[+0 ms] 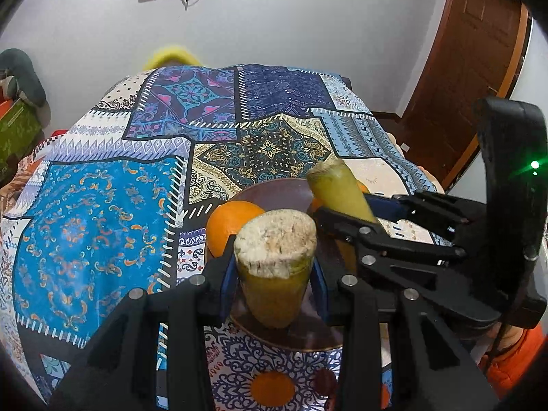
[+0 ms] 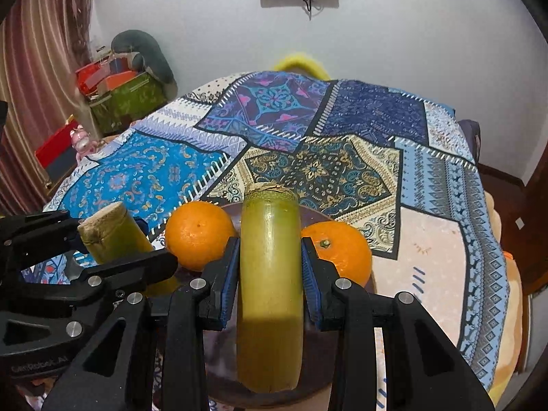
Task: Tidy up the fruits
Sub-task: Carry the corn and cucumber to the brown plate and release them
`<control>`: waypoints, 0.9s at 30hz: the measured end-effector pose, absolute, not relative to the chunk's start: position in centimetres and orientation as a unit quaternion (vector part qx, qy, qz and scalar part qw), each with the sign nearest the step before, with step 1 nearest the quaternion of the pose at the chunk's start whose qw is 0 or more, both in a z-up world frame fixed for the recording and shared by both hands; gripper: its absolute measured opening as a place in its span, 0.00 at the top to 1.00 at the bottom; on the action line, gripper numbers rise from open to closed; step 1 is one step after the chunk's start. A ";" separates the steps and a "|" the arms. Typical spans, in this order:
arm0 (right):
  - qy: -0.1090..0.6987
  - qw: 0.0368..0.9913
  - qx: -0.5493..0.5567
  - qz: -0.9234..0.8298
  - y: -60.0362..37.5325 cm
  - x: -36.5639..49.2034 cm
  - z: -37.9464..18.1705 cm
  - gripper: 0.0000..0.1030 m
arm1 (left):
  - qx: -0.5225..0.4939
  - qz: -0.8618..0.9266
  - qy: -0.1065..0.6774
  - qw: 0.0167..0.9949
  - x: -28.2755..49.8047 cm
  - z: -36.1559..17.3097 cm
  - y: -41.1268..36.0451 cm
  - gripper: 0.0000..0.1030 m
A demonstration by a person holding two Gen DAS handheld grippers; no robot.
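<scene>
My left gripper (image 1: 274, 270) is shut on a short yellow-green sugarcane piece (image 1: 277, 236), its pale cut end facing the camera. It hangs over a dark brown plate (image 1: 308, 346) that bears an orange (image 1: 233, 229). My right gripper (image 2: 270, 253) is shut on a second sugarcane piece (image 2: 270, 325), held lengthwise over the same plate (image 2: 215, 352), between two oranges (image 2: 200, 234) (image 2: 342, 250). Each gripper also shows in the other's view: the right gripper (image 1: 346, 205) with its piece (image 1: 328, 178), and the left gripper (image 2: 137, 243) with its piece (image 2: 106, 229).
A patchwork cloth (image 1: 102, 205) in blue, cream and purple covers the table. Boxes and a grey cushion (image 2: 144, 51) stand by the wall at the left. A brown door (image 1: 472, 68) is at the right. An orange sleeve (image 1: 513, 359) shows at the lower right.
</scene>
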State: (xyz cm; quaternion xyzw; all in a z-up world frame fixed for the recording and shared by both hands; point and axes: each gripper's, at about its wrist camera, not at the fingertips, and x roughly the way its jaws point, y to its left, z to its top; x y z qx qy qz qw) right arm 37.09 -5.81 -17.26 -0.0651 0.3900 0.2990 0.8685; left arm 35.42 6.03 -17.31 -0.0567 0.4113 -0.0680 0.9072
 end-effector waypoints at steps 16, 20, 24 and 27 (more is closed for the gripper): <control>0.379 0.876 -0.056 0.295 -8.8 36.0 -15.9 0.69 | -0.028 -0.055 0.416 0.907 36.4 -17.7 5.0 0.63; 0.372 0.881 -0.069 0.283 -10.9 34.5 -15.8 0.68 | -0.025 -0.055 0.420 0.906 37.2 -17.6 4.3 0.63; 0.365 0.892 -0.068 0.259 -13.0 33.9 -15.3 0.67 | -0.003 -0.043 0.421 0.906 38.0 -17.7 3.2 0.63; 0.365 0.894 -0.051 0.256 -14.3 33.6 -14.9 0.67 | -0.012 -0.044 0.429 0.902 38.2 -17.5 3.1 0.43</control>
